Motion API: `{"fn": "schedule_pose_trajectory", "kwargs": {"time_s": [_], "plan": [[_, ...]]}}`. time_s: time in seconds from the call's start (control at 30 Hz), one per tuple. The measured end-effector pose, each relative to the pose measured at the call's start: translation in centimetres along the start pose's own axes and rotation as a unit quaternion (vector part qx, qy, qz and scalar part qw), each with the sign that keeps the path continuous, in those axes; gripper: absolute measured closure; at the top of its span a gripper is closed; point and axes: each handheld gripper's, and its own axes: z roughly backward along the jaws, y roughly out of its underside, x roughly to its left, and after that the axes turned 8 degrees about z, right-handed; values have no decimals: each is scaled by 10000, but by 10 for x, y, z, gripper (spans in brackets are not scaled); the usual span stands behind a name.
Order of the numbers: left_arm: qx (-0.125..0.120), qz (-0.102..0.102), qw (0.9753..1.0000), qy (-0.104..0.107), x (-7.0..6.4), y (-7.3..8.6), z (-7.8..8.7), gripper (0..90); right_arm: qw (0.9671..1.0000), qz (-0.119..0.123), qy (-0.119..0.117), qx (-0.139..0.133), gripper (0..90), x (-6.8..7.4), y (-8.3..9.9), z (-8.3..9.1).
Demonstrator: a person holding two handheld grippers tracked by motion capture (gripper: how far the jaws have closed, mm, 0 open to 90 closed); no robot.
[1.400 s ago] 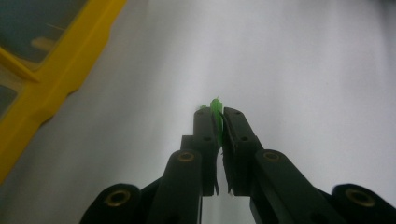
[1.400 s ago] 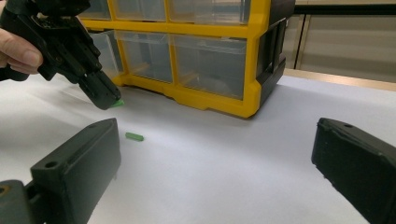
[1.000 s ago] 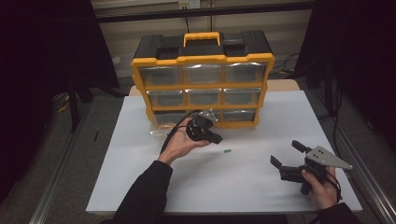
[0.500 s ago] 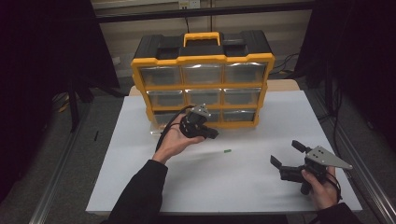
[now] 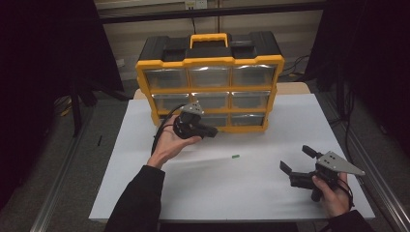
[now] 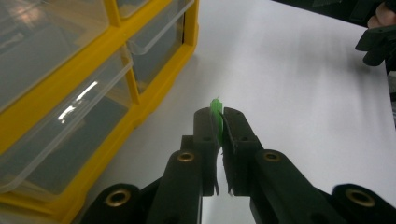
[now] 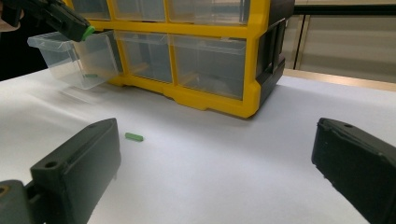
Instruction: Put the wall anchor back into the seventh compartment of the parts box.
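A yellow organizer (image 5: 210, 63) with clear drawers stands at the back of the white table (image 5: 145, 193). My left gripper (image 5: 213, 131) hovers in front of its bottom row, shut on a small green piece (image 6: 215, 106). In the right gripper view that left gripper (image 7: 70, 22) hangs over a pulled-out clear drawer (image 7: 77, 58) with a green piece (image 7: 91, 75) inside. Another green piece (image 5: 235, 156) (image 7: 133, 136) lies loose on the table. My right gripper (image 5: 296, 158) (image 7: 217, 140) rests open at the front right, with nothing between its jaws.
The organizer (image 6: 70, 93) is close on the left in the left gripper view, with the right hand's gripper (image 6: 378, 39) far off. Metal rails (image 5: 372, 159) run along the table's sides. Dark curtains flank the scene.
My left gripper has moved left and back toward the organizer's lower drawers, still holding the green piece. The right gripper has not moved.
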Motion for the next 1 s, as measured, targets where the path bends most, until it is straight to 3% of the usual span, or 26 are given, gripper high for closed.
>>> {"fn": "schedule_pose_trajectory", "kwargs": {"time_s": [0.33,1.0], "plan": [[-35,16,10000,-42,3,-2,18,850,10000,-5,-12,-7,5,0,0,1],[135,108,9987,-486,21,-6,57,850,10000,31,14,-30,0,0,0,0]]}}
